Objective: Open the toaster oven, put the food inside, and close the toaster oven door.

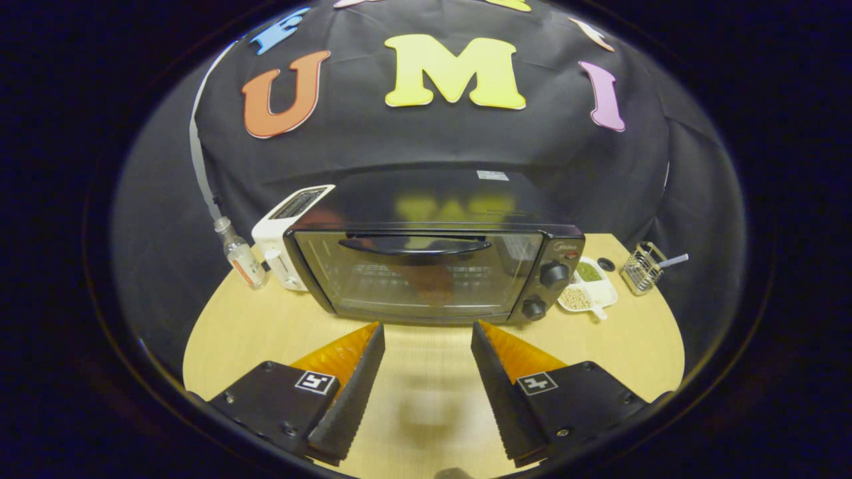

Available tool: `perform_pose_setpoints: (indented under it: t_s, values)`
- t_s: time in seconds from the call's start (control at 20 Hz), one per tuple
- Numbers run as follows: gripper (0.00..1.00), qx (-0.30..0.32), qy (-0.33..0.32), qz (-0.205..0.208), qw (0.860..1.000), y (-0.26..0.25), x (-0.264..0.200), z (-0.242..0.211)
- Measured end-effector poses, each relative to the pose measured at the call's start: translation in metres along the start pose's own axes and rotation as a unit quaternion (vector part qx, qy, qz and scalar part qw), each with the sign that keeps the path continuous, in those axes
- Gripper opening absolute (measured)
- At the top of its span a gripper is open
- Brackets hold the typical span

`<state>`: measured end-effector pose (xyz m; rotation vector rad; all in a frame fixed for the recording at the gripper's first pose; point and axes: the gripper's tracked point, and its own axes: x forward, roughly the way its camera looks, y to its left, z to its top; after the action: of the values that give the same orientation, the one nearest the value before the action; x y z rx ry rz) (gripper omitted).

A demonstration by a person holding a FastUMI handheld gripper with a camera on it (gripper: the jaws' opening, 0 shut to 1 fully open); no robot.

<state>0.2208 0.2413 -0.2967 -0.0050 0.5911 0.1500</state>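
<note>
My tongs (427, 332) are spread wide, with bare bench (426, 399) showing between the two fingers; they hold nothing and touch nothing. Just ahead of the fingertips (376, 330) stands the toaster oven (432, 266), its glass door (416, 279) shut and upright, the curved handle (414, 245) across the top of the door. Through the glass I can make out a rack and a reddish patch, though reflections keep me from telling whether that is food or only a mirrored glow. Two knobs (552, 274) sit one above the other on the oven's right panel. Touching the oven's left side is a white toaster (283, 233), and a small clear bottle (243, 256) stands just beyond it. To the oven's right lies a white divided dish (591, 287) with green and pale grains, and further right a wire basket (640, 269).
</note>
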Motion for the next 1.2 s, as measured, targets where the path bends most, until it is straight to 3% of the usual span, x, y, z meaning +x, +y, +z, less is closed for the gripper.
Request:
perform_pose_setpoints:
  t_s: [0.4,0.7,0.9,0.95,1.2]
  values:
    - [0.84,0.005,-0.024,-0.016,1.0,-0.038,-0.052,0.002]
    - [0.84,-0.023,-0.104,-0.05,0.993,-0.112,-0.157,0.044]
    - [0.85,-0.011,-0.174,-0.065,0.982,-0.169,-0.236,0.089]
    - [0.98,-0.004,-0.189,-0.062,0.98,-0.18,-0.253,0.1]
    - [1.0,0.009,-0.245,-0.056,0.968,-0.237,-0.331,0.121]
